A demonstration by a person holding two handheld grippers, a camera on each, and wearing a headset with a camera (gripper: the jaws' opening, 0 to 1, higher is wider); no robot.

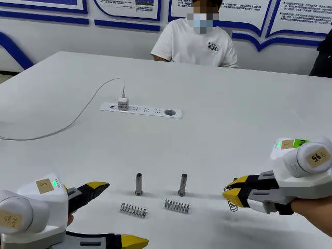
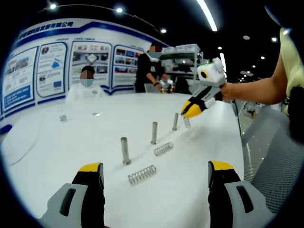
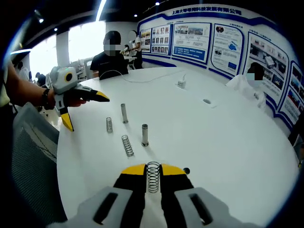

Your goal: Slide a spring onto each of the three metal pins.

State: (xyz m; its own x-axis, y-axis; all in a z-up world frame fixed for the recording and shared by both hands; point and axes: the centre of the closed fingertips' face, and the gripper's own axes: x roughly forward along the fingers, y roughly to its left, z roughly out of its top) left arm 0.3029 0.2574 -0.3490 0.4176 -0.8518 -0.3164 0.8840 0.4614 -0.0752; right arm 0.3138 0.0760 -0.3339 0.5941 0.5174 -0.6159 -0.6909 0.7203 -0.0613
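Two metal pins [image 1: 138, 184] [image 1: 182, 184] stand upright on the white table [image 1: 223, 129]. A loose spring [image 1: 133, 209] [image 1: 177, 206] lies in front of each. My right gripper [image 1: 232, 193] is shut on a third spring [image 3: 153, 177], held just right of the pins. In the left gripper view a third pin [image 2: 175, 121] stands right beside that held spring [image 2: 186, 122]. My left gripper [image 1: 116, 213] is open and holds nothing, near the table's front left, a little left of the nearer spring [image 2: 141, 174].
A white power strip [image 1: 150, 110] with a plugged charger [image 1: 123, 103] and its cable [image 1: 78, 114] lies mid-table. A person in a white shirt [image 1: 197, 41] sits at the far side. Another person [image 3: 111, 54] stands by the table's end.
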